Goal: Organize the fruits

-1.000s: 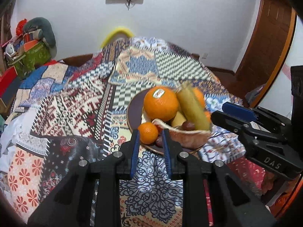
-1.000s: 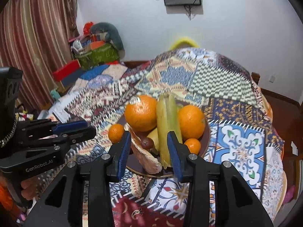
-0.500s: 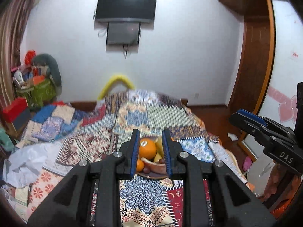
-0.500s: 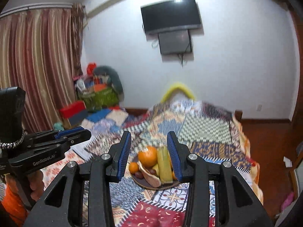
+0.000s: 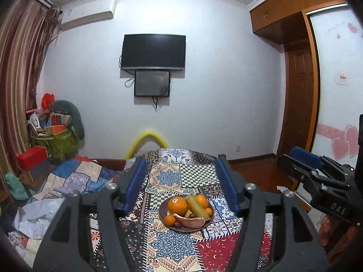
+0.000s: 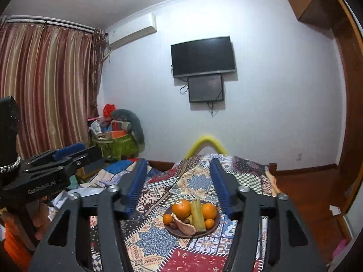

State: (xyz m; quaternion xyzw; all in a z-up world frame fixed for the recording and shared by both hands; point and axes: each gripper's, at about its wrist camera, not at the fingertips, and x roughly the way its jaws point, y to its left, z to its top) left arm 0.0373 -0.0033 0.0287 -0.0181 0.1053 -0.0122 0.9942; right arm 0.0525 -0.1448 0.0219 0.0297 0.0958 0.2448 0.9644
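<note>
Having drawn back and risen from plate of fruits on quilt; left gripper and right gripper opening, empty; seemingly finishing, next only checking arrangement

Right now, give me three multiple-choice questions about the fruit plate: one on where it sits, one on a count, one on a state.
1. The plate rests on:
A. the patchwork quilt
B. the wooden floor
C. a shelf

2. Large oranges on it:
A. none
B. two
C. five

3. The left gripper holds:
A. an orange
B. nothing
C. the plate

Answers:
1 A, the patterned quilt lies all around the plate.
2 B, one stickered orange and one plain orange flank the green stalk.
3 B, its jaws are opening with only air between them.
</note>
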